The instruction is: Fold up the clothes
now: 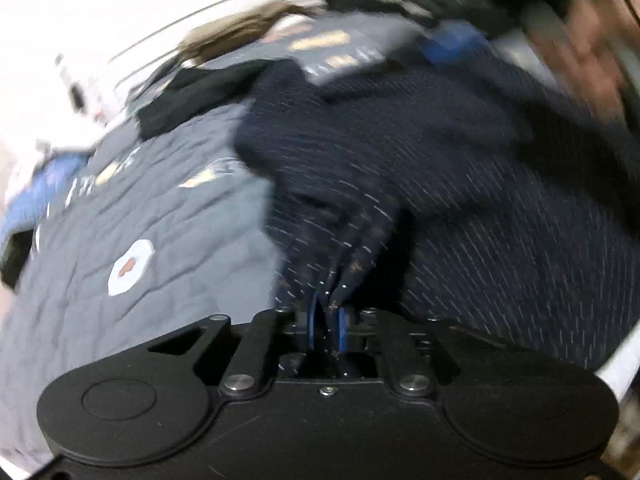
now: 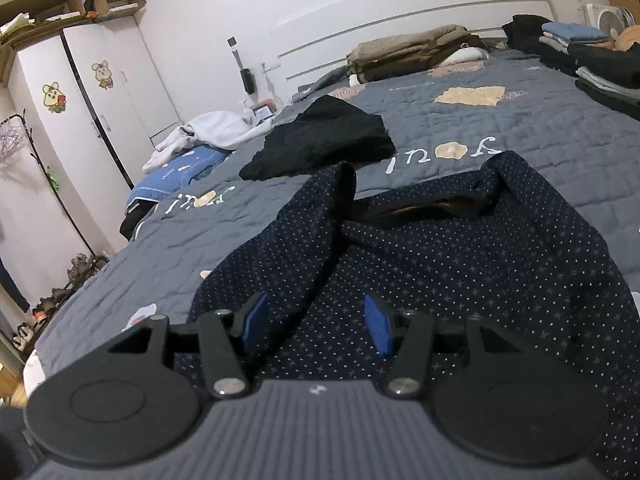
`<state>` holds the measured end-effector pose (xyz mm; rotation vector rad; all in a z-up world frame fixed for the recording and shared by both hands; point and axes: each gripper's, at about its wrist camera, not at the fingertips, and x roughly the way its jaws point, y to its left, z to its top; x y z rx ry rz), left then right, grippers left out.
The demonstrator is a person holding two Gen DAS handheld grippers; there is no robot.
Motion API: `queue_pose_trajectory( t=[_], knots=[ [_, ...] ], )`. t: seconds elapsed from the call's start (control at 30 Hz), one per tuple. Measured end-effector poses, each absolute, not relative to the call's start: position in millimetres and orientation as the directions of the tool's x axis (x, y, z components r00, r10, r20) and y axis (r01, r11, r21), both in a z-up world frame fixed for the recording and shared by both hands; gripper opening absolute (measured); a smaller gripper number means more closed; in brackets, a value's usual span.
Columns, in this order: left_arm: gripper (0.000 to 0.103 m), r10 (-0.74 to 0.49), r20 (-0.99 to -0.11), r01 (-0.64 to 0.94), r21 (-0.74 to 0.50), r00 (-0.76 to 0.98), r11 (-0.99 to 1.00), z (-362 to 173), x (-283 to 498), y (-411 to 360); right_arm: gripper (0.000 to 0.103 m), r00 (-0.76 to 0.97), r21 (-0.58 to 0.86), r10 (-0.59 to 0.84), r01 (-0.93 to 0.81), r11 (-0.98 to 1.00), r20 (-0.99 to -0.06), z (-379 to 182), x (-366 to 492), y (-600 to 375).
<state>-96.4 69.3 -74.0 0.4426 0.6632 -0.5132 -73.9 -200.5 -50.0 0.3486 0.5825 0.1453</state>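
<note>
A navy shirt with a fine white dot print [image 2: 440, 248] is seen spread on a grey quilted bedcover with cream patches and white lettering [image 2: 560, 128], collar end pointing toward the white headboard [image 2: 400, 12]. In the left wrist view, a bunched fold of this shirt [image 1: 360, 184] is pinched between the blue pads of the left gripper [image 1: 327, 322], whose jaws are closed tight on the cloth; that view is motion-blurred. The right gripper [image 2: 316, 320] is held over the near part of the shirt with its blue pads [image 2: 378, 326] about half apart and nothing clamped between them. A crumpled black garment [image 2: 320, 140] lies just beyond the collar, apart from it. The left bed edge is marked by a blue garment [image 2: 172, 176] and a white one [image 2: 208, 128] draped over it; a white wardrobe [image 2: 92, 92] stands further left. Folded stacks of dark clothes [image 2: 600, 60] are noted along the right side, a tan folded bundle [image 2: 412, 52] at the headboard. Bare bedcover is left to the right of the shirt and between collar and headboard.
</note>
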Motion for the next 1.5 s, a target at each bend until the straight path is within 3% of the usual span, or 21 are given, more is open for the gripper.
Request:
queue_pose_trajectory(
  t=[0.17, 0.37, 0.57, 0.67, 0.77, 0.83, 0.87, 1.0, 1.17, 1.33, 1.5],
  knots=[
    [0.006, -0.220, -0.595, 0.424, 0.226, 0.773, 0.877, -16, -31, 126, 0.053, 0.824, 0.389, 0.225, -0.005, 0.921, -0.520, -53, -70, -211],
    [0.006, 0.009, -0.535, 0.143, 0.241, 0.845, 0.960, 27, 61, 205, 0.053, 0.827, 0.386, 0.215, 0.002, 0.923, -0.520, -54, -68, -216],
    [0.006, 0.197, -0.515, -0.071, 0.254, 0.834, 0.965, 37, 128, 252, 0.053, 0.826, 0.396, 0.207, 0.021, 0.918, -0.524, -58, -62, -224],
    [0.013, 0.237, -0.566, -0.126, 0.227, 0.790, 0.966, 29, 143, 257, 0.053, 0.824, 0.403, 0.201, 0.036, 0.914, -0.529, -60, -61, -230],
    [0.018, 0.148, -0.582, -0.053, 0.177, 0.799, 0.983, 24, 124, 239, 0.053, 0.827, 0.405, 0.193, 0.045, 0.913, -0.528, -60, -61, -235],
    [0.050, 0.080, -0.588, 0.012, 0.150, 0.805, 0.989, 23, 101, 221, 0.053, 0.826, 0.416, 0.197, 0.050, 0.908, -0.528, -59, -61, -238],
    [0.053, 0.024, -0.593, 0.064, 0.126, 0.805, 0.990, 23, 86, 209, 0.053, 0.827, 0.422, 0.200, 0.050, 0.905, -0.526, -59, -61, -239],
    [0.053, -0.197, -0.608, 0.291, 0.059, 0.769, 0.955, 15, 16, 158, 0.053, 0.820, 0.435, 0.225, 0.032, 0.900, -0.526, -58, -63, -237],
    [0.053, -0.382, -0.647, 0.459, -0.056, 0.660, 0.887, -16, -58, 118, 0.053, 0.783, 0.454, 0.317, -0.051, 0.890, -0.534, -56, -66, -219],
    [0.052, -0.391, -0.740, 0.467, -0.117, 0.547, 0.877, -62, -85, 112, 0.053, 0.704, 0.512, 0.477, -0.185, 0.839, -0.527, -54, -70, -196],
    [0.052, -0.383, -0.780, 0.458, -0.140, 0.495, 0.878, -86, -93, 113, 0.053, 0.654, 0.560, 0.580, -0.277, 0.781, -0.486, -47, -79, -179]
  ],
)
